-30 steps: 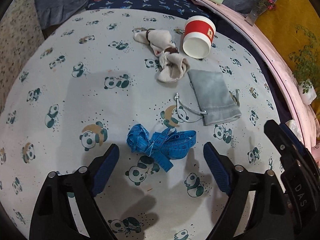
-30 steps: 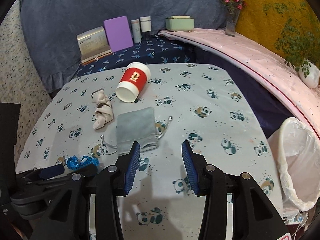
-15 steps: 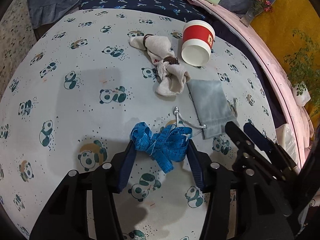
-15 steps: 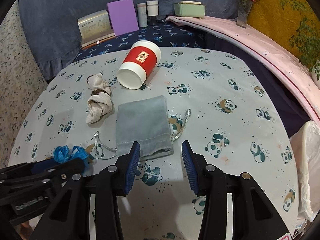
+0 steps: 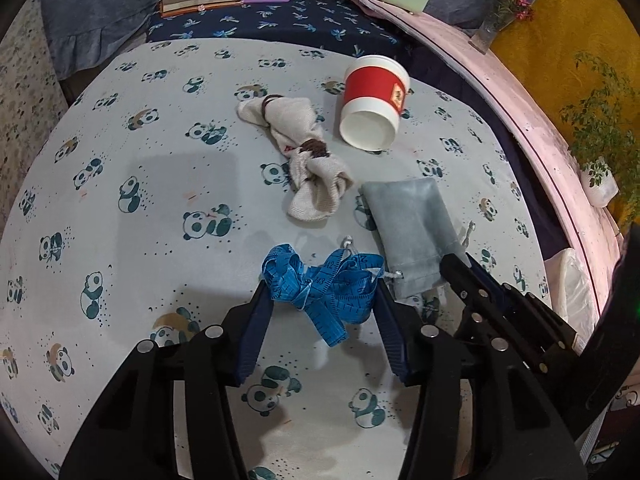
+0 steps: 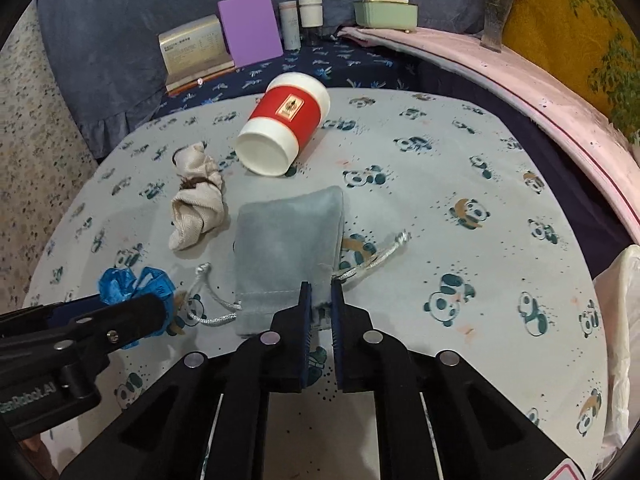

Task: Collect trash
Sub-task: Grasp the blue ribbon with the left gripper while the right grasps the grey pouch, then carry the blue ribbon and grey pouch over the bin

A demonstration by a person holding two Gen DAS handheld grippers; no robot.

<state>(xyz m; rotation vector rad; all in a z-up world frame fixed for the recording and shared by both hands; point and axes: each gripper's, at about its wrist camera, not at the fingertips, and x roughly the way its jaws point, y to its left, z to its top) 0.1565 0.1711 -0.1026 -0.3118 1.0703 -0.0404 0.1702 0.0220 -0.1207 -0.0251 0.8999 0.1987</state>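
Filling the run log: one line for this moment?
left gripper: shut on blue tape measure | right gripper: closing on grey pouch

both wrist views near, sharing tablecloth (image 5: pixel 168 184)

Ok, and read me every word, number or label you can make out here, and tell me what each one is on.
"143", "142", "26", as far as they can be read: on the blue tape measure.
"Robot.AI", its start cut off at the picture's edge: on the side of the left hand-held gripper.
Label on the red paper cup: too small to read.
Print on the book at the back: too blurred to read.
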